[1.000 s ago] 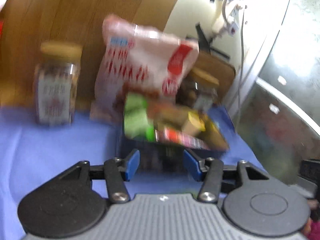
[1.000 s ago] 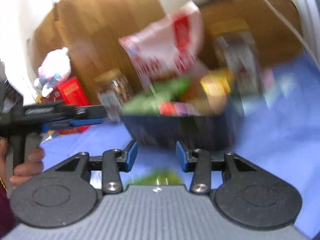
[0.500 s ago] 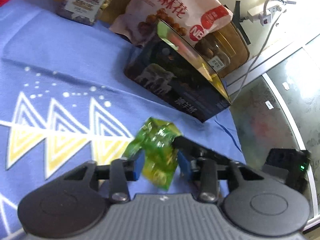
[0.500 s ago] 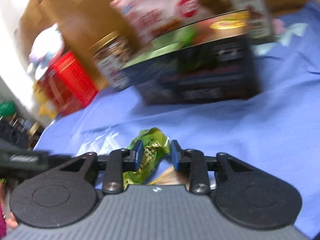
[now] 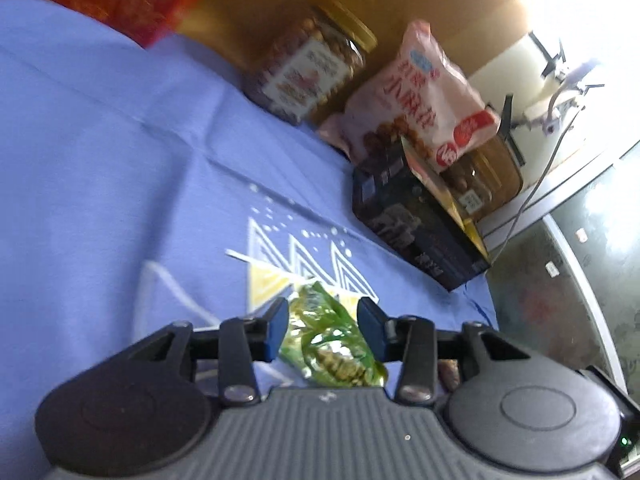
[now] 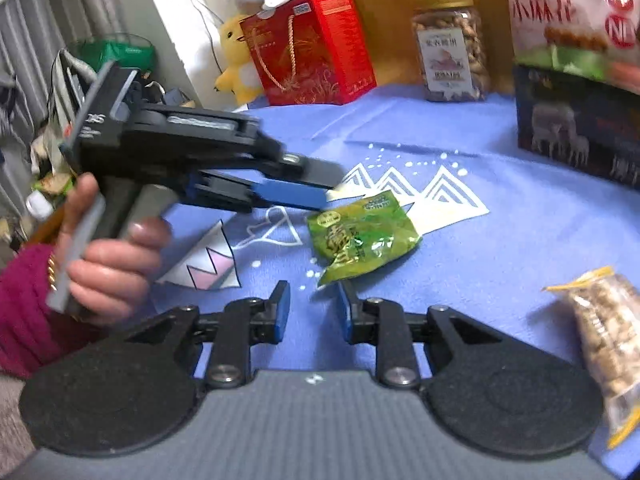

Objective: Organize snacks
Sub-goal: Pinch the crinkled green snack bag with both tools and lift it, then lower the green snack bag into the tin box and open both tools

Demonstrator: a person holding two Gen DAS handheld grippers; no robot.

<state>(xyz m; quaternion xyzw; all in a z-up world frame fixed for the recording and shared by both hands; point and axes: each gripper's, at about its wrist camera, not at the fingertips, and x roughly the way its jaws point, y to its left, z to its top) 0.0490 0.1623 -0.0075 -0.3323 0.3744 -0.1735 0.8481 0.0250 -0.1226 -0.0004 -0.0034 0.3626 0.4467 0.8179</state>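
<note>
A green snack packet (image 6: 360,236) lies flat on the blue patterned cloth (image 6: 500,240). In the left wrist view the packet (image 5: 332,344) sits between the fingers of my left gripper (image 5: 322,320). The jaws are opening, with gaps beside the pads. From the right wrist view the left gripper (image 6: 334,186) reaches in from the left, its tips at the packet's upper left edge. My right gripper (image 6: 312,300) is open just short of the packet's near corner and holds nothing. A dark box (image 6: 576,136) with snacks inside stands at the back right.
A pink snack bag (image 6: 560,8) leans behind the box, beside a nut jar (image 6: 452,52) and a red gift box (image 6: 316,48) with plush toys. A clear bag of nuts (image 6: 604,340) lies at the near right. A hand (image 6: 108,264) holds the left gripper.
Both grippers have drawn back and swung left, away from the dark box. The green packet, earlier pinched between the jaws, now lies on the cloth. The left jaws stand wider.
</note>
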